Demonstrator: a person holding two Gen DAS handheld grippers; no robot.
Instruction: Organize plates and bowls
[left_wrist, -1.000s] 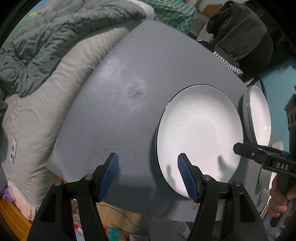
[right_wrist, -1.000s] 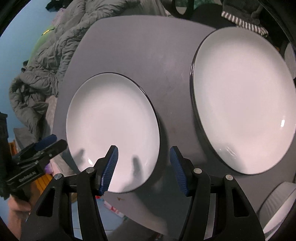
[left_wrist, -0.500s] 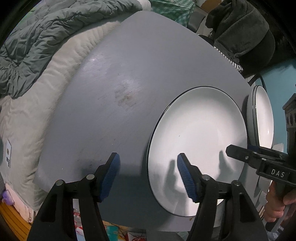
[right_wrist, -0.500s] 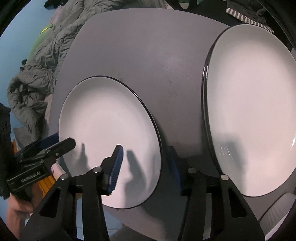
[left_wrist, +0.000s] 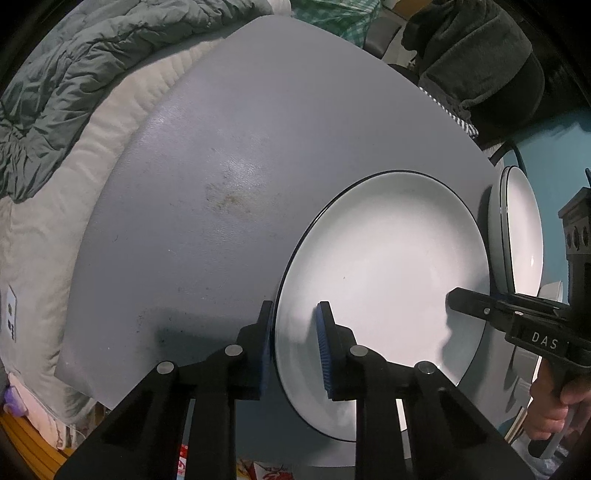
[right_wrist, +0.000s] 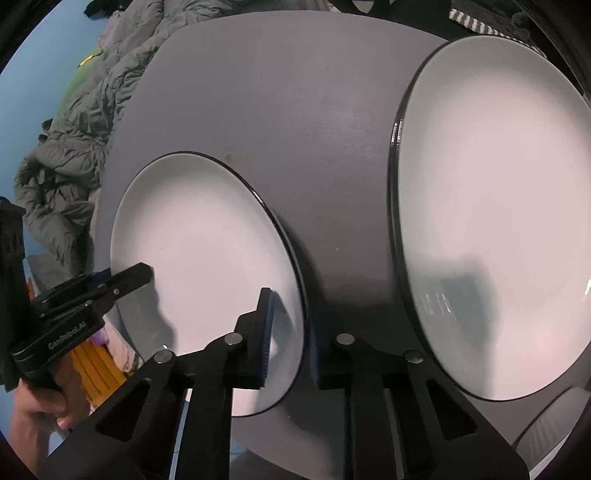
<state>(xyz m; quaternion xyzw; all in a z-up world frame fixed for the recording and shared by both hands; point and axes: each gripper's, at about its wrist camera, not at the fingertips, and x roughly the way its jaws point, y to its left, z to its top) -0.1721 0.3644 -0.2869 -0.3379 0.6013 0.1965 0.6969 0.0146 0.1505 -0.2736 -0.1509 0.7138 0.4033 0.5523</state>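
Hidden, cropped and unreadable parts around the two plates

In the left wrist view, the left gripper (left_wrist: 295, 347) covers the near rim of the white plate (left_wrist: 388, 266), so pad contact cannot be judged; its jaws are closing with the rim between them. At the right edge of the frame the second plate (left_wrist: 524, 236) is cut off, squeezed to a sliver, and the hand (left_wrist: 550, 410) runs out of frame. In the right wrist view, the right gripper (right_wrist: 290, 339), also closing, hides that plate's right rim; its right pad sits in shadow. The bowl (right_wrist: 554, 428) at lower right is mostly cropped, and the larger plate's near side is smeared.
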